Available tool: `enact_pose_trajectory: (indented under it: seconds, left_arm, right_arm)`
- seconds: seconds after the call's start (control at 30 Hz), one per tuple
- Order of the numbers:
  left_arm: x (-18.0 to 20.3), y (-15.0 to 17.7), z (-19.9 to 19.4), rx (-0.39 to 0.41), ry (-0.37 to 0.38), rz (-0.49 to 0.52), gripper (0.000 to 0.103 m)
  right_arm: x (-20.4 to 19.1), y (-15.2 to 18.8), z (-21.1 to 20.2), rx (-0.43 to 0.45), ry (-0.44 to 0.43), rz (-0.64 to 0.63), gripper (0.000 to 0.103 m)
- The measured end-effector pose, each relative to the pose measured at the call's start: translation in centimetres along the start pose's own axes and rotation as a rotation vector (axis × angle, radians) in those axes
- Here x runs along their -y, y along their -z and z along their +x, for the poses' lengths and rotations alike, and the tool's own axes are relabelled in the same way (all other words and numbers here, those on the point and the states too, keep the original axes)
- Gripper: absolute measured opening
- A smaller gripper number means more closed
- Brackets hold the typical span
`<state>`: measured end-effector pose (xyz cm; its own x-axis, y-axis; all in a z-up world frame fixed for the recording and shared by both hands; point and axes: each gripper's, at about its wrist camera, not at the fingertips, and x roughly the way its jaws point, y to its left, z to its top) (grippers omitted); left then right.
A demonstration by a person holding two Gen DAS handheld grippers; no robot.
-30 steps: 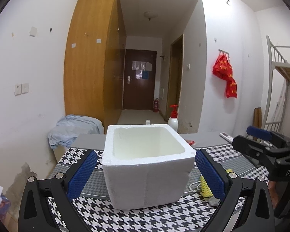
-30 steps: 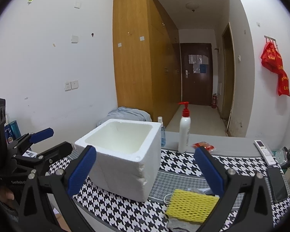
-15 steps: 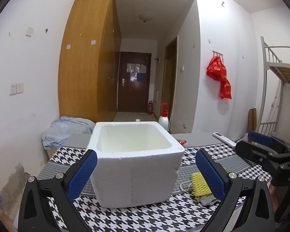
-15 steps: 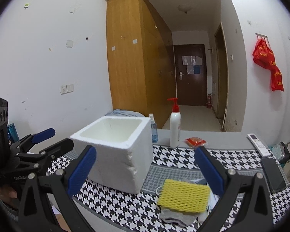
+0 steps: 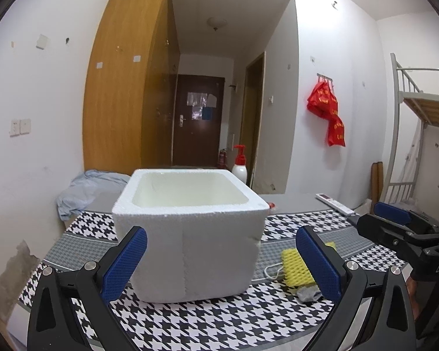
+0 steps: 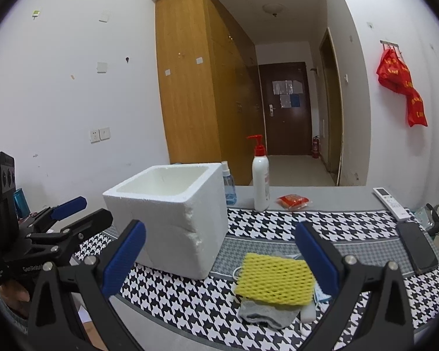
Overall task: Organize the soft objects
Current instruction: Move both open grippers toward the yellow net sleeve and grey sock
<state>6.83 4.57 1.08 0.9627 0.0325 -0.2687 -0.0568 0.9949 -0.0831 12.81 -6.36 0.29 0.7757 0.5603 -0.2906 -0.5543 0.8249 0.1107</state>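
Observation:
A white foam box (image 5: 190, 237) (image 6: 172, 216) stands open-topped on the houndstooth table cloth (image 5: 207, 318) (image 6: 175, 292), with nothing visible inside. To its right lies a pile of soft things: a yellow foam net (image 6: 275, 279) (image 5: 295, 266) on top, a grey sock (image 6: 263, 314) (image 5: 307, 294) under it, and a face mask with a white loop (image 6: 319, 295). My left gripper (image 5: 222, 266) is open, its blue pads on either side of the box front, short of it. My right gripper (image 6: 219, 259) is open above the pile and holds nothing.
At the back of the table stand a white pump bottle (image 6: 261, 175), a small blue spray bottle (image 6: 229, 187), a red packet (image 6: 292, 200) and a remote control (image 6: 390, 203). A black phone (image 6: 417, 247) lies at the right. A blue cloth heap (image 5: 87, 190) sits behind the table.
Both views have dropped lower and closer to the table. The yellow net pile now sits larger between my right gripper's fingers. Both grippers stayed open.

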Motion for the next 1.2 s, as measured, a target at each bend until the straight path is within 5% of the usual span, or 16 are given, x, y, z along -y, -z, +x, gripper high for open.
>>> enact_pose_trajectory:
  seconds: [1.2]
  left_arm:
    - [3.4, 2.9, 5.0, -0.144, 0.142, 0.029, 0.102]
  right_arm:
    - [4.8, 2.6, -0.7, -0.066, 0.171, 0.069, 0.103]
